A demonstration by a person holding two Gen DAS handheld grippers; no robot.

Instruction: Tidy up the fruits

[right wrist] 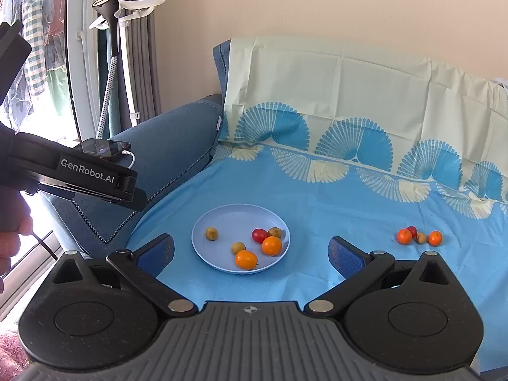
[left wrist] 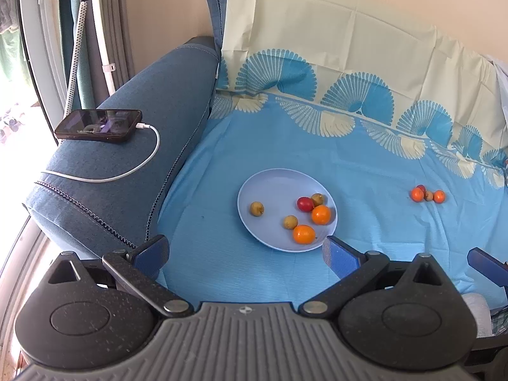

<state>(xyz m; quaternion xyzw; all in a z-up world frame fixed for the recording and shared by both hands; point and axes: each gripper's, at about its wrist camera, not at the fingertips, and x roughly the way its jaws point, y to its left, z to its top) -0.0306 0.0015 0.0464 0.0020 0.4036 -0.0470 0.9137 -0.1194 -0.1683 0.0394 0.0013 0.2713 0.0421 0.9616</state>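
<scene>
At centre frame in both views sits the plate (right wrist: pixel 203 222) on the blue cloth (right wrist: pixel 317 197), holding six fruits: two oranges, one red fruit and three dull yellow-green ones. Toward the right edge of each view a loose cluster (right wrist: pixel 419 236) of four fruits lies on the cloth, well apart from the plate: two orange, one red, one brownish, touching or nearly so.

Both tools hang back at the near side of the cloth. The left gripper (left wrist: pixel 246 254) has its jaws spread wide with nothing between them, and the right gripper (right wrist: pixel 250 252) is likewise wide and empty.

By my reading, the job is partly done: the cluster is not yet gathered. The next move probably falls to the right gripper, which must travel to the frame's right, settle over one outer orange (right wrist: pixel 435 238), and close gently so its neighbours do not roll.
</scene>
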